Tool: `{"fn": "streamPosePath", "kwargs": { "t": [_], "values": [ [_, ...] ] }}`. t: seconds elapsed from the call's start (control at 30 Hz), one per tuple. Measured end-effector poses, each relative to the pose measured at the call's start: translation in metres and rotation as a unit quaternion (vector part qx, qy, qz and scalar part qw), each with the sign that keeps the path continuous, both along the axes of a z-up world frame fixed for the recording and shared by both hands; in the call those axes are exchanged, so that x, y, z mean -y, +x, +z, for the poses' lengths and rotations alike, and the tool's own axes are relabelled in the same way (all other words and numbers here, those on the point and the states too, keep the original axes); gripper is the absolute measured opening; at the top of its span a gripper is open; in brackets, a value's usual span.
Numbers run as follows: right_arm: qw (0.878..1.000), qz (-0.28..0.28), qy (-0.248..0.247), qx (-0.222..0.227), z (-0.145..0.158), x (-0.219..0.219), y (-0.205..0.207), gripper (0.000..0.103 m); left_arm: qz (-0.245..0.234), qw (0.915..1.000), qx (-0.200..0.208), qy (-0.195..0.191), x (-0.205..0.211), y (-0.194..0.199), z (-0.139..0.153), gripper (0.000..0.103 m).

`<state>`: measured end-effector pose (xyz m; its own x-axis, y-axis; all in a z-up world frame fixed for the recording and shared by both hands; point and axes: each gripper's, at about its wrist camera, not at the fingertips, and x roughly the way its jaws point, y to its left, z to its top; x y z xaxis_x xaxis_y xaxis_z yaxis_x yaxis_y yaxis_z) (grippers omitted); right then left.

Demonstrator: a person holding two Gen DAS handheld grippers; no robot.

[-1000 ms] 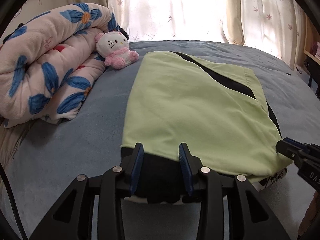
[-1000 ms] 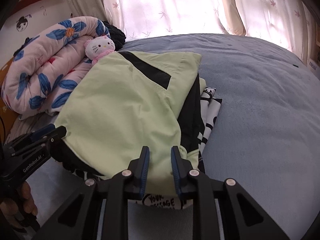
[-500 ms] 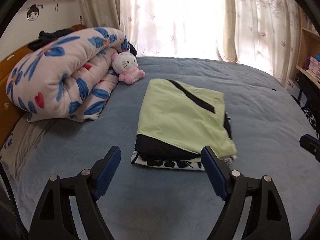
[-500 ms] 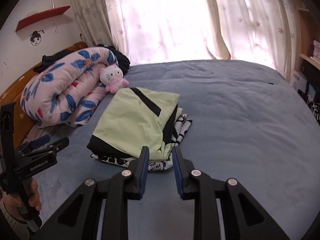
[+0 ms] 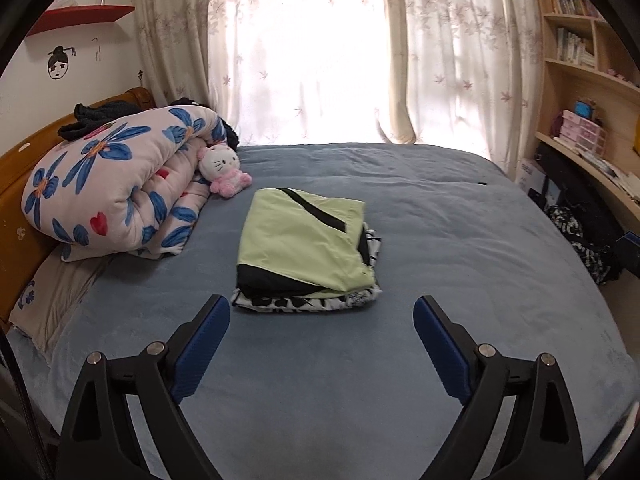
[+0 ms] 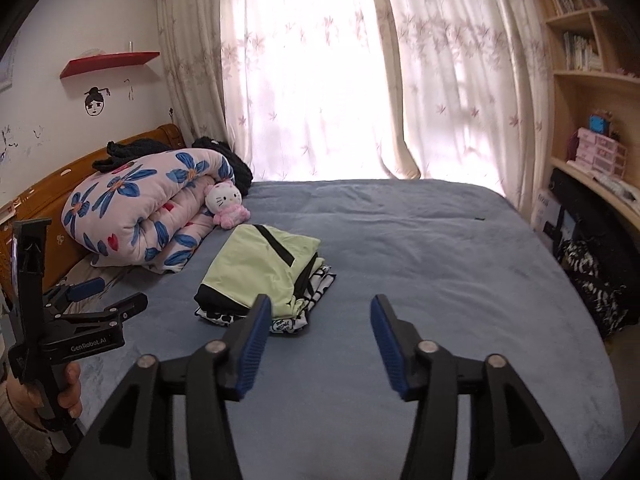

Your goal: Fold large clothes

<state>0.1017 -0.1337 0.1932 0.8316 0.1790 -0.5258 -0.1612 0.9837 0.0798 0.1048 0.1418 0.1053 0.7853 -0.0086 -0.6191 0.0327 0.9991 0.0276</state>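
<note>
A folded light-green and black garment (image 5: pixel 298 246) lies on a folded black-and-white patterned one (image 5: pixel 308 302), stacked in the middle of the blue bed (image 5: pixel 460 248). The same stack (image 6: pixel 256 270) shows in the right wrist view. My left gripper (image 5: pixel 322 314) hovers well back from the stack, jaws opening wide, nothing between them. My right gripper (image 6: pixel 318 314) is also raised and back, jaws opening, empty. The left gripper (image 6: pixel 100 294) appears at the left edge of the right wrist view, held by a hand (image 6: pixel 70 390).
A rolled floral quilt (image 5: pixel 116 184) and a white-and-pink plush cat (image 5: pixel 222 170) lie at the bed's left by the wooden headboard (image 5: pixel 24 148). Curtains (image 5: pixel 304 48) hang behind. Shelves (image 5: pixel 580 80) and dark bags (image 5: pixel 580 240) stand at the right.
Both grippers let go of the green garment's near edge, opened, and pulled up and back from the stack. The folded stack now lies far off on the bed.
</note>
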Motion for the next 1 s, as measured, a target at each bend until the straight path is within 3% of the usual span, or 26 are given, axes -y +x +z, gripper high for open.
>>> {"fn": "streamPosePath", "kwargs": {
  "t": [0.2, 0.33, 0.5, 0.7, 0.83, 1.0],
  "values": [
    [1.0, -0.012, 0.004, -0.027, -0.025, 0.015, -0.038, 0.066, -0.015, 0.9997, -0.002, -0.021, 0.031, -0.05, -0.008, 0.101],
    [0.998, -0.032, 0.008, -0.056, -0.067, 0.022, -0.063, 0.076, -0.002, 0.9993, -0.019, -0.032, 0.049, -0.08, -0.038, 0.101],
    [0.992, -0.074, 0.008, -0.098, -0.121, 0.028, -0.089, 0.077, 0.008, 0.9983, -0.045, -0.036, 0.067, -0.108, -0.081, 0.101],
    [0.986, -0.102, 0.025, -0.133, -0.162, 0.032, -0.101, 0.077, 0.0, 0.998, -0.062, -0.012, 0.091, -0.125, -0.118, 0.101],
    [0.984, -0.088, 0.029, -0.153, -0.177, 0.027, -0.101, 0.078, -0.01, 0.9965, -0.083, -0.004, 0.101, -0.128, -0.134, 0.101],
    [0.985, -0.098, 0.02, -0.14, -0.179, 0.029, -0.105, 0.084, -0.011, 0.9962, -0.086, -0.004, 0.104, -0.13, -0.14, 0.101]
  ]
}}
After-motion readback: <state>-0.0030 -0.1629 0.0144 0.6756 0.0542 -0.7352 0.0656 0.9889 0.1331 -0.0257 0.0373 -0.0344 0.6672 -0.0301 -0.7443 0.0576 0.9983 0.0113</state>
